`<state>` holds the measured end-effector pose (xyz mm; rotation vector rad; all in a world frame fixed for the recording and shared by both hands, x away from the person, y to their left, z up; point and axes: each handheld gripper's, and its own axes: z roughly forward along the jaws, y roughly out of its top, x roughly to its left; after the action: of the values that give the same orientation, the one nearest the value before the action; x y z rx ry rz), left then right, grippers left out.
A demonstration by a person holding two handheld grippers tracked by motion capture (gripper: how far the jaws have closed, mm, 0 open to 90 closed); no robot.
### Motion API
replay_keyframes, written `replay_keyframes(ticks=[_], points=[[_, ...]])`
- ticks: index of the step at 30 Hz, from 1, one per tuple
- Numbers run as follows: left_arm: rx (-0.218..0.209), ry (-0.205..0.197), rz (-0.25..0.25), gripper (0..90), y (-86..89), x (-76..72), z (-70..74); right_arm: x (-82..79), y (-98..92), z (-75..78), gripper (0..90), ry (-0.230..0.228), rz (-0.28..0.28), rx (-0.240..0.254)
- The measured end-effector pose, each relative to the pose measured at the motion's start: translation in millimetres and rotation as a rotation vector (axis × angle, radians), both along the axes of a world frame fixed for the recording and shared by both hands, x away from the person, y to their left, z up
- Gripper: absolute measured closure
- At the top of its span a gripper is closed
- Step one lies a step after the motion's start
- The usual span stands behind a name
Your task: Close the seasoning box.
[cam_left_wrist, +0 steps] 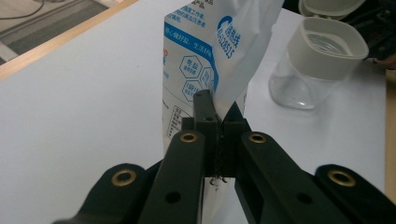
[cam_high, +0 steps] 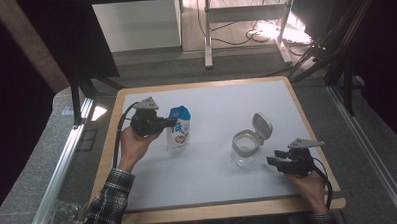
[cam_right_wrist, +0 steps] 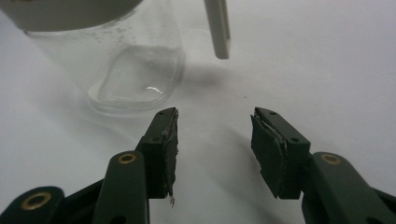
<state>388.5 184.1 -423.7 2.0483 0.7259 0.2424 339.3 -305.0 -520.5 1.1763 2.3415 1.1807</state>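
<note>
Nearest, at the right edge of the table [cam_high: 209, 191], the right tongs [cam_high: 274, 162] lie low in the person's hand with their jaws parted and nothing between them; in the right gripper view the tongs [cam_right_wrist: 215, 135] point at the bare surface just short of the jar [cam_right_wrist: 116, 70], apart from it, probably placed to steady it once pouring starts. The jar [cam_high: 245, 149] is clear glass with a pale collar, standing upright right of the table's middle, and its hinged lid [cam_high: 262, 125] is flipped open toward the far side, which leaves the mouth free to take a fill. Farther off and to the left, the left tongs [cam_high: 173, 123] are clenched on the bag [cam_high: 179, 134], a white and blue printed pouch held upright, its base at or just over the table. The left gripper view shows the jaws pinching a fold along the side of the bag [cam_left_wrist: 210, 51], a grip that keeps it standing and would let it be carried and tipped toward the jar. Bag and jar stand well apart.
</note>
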Motion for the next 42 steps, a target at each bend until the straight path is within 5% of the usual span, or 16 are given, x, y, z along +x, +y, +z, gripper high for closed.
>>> replay_keyframes(ticks=[18, 42], points=[[-0.029, -0.008, -0.120, 90.0, -29.7, -38.2, 9.2, -20.3, 11.8, 9.2, 59.2, -0.038, 0.073, 0.005], [-0.061, -0.008, -0.231, 90.0, -66.0, -52.0, 20.9, -39.4, 45.8, 15.1, 65.7, -0.066, 0.208, 0.012]])
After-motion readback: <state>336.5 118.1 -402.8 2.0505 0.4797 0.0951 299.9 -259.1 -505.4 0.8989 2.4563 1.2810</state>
